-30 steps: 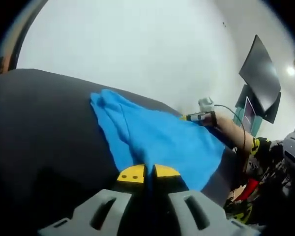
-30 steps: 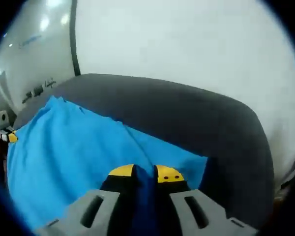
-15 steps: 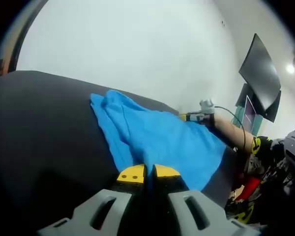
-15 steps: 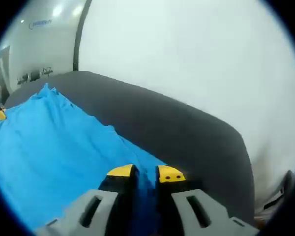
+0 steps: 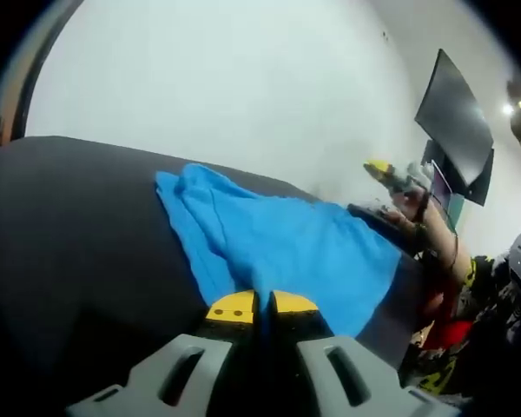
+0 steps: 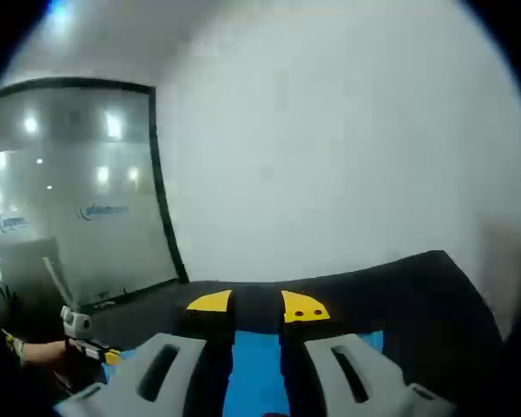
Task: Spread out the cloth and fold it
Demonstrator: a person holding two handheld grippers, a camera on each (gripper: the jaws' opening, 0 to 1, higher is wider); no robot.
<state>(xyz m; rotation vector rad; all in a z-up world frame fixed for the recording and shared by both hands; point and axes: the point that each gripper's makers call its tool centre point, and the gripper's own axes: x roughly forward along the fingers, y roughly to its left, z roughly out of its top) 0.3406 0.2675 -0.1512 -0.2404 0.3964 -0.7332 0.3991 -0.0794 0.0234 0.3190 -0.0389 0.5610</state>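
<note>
Two grippers were at work when we looked over the dark grey table (image 5: pixel 78 234) where the blue cloth (image 5: pixel 278 248) lay. In the left gripper view, we saw the left gripper (image 5: pixel 261 306) with its yellow-tipped jaws pressed together on the near edge of the cloth, the fabric running out from between them across the tabletop. The cloth was spread flat for the most part, with a rumpled, bunched corner at its far left end. Beyond it, at the right of that view, we saw the right gripper (image 5: pixel 384 171) raised above the table in the person's hand (image 5: pixel 410 207), clear of the cloth's far edge. A dark monitor (image 5: pixel 454 130) hung on the white wall (image 5: pixel 234 87) behind.

In the right gripper view, we saw that gripper (image 6: pixel 256 304) lifted, its jaws parted by a narrow gap with nothing between the yellow tips. Blue cloth (image 6: pixel 256 378) showed low between the jaws, below them on the table (image 6: pixel 417 295). A glass partition (image 6: pixel 69 208) stood at the left.
</note>
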